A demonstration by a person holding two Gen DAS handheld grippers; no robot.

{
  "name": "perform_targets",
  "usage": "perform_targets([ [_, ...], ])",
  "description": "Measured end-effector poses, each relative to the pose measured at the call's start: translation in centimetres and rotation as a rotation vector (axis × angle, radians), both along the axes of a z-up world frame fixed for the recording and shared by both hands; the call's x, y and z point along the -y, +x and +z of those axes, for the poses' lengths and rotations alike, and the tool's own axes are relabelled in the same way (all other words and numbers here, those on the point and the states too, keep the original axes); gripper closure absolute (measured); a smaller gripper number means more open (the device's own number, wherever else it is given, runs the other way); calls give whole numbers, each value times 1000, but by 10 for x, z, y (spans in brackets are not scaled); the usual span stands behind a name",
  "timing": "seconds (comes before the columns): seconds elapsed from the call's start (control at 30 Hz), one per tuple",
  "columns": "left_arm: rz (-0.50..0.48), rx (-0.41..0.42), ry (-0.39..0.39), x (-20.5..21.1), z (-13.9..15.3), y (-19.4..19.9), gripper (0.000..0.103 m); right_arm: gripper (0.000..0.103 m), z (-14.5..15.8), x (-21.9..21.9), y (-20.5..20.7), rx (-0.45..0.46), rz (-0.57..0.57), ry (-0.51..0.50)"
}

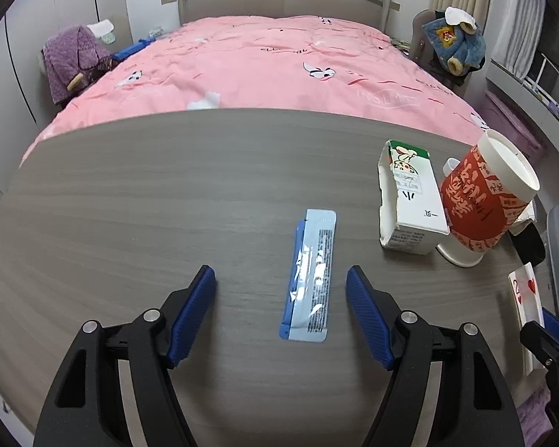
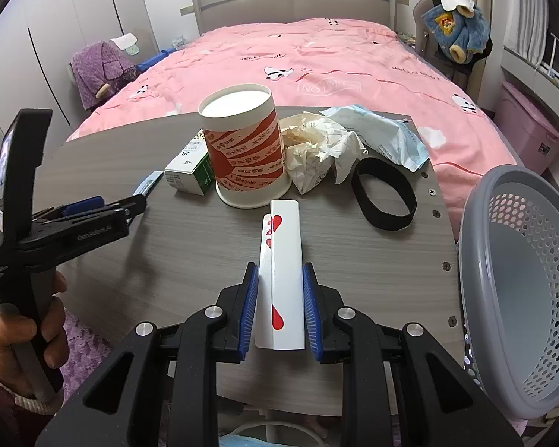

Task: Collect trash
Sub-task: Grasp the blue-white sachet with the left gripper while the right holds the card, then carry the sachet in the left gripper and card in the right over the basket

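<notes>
The right gripper [image 2: 280,294] has its fingers closed on a folded playing card [image 2: 282,260] above the table [image 2: 190,246], near its right edge beside the basket [image 2: 503,260]. The left gripper [image 1: 280,279] fingers spread wide around a blue packet [image 1: 311,277] lying flat.

the surface [image 1: 130,193] looked like matt grey wood-grain laminate; the sachet [image 1: 311,275] was glossy foil-like plastic, the basket [image 2: 518,279] smooth perforated plastic, the cup [image 2: 244,152] printed paper.
</notes>
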State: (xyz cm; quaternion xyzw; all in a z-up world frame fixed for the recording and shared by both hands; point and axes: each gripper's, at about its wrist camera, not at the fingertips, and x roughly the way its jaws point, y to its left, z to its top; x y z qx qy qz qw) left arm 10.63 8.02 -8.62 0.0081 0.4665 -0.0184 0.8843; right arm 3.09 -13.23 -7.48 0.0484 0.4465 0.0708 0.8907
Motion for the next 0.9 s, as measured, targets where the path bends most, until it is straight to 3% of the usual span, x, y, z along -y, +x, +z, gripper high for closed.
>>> perform_targets([
  [0.03,-2,2,9,1,0,1,34,79,0,0,0,0,0,2],
  [0.1,-13,13,20,4,0,0,45,79,0,0,0,-1,-1,4],
  [0.23,-61,15,15,11,3,-1,82,79,-1,1,0,-9,-6,4],
  [0.6,-50,11,-45,0,9,-18,83,79,3,3,0,2,-8,11],
  [0.9,-50,67,-73,-2,38,-49,83,79,11,9,-8,27,-14,21],
])
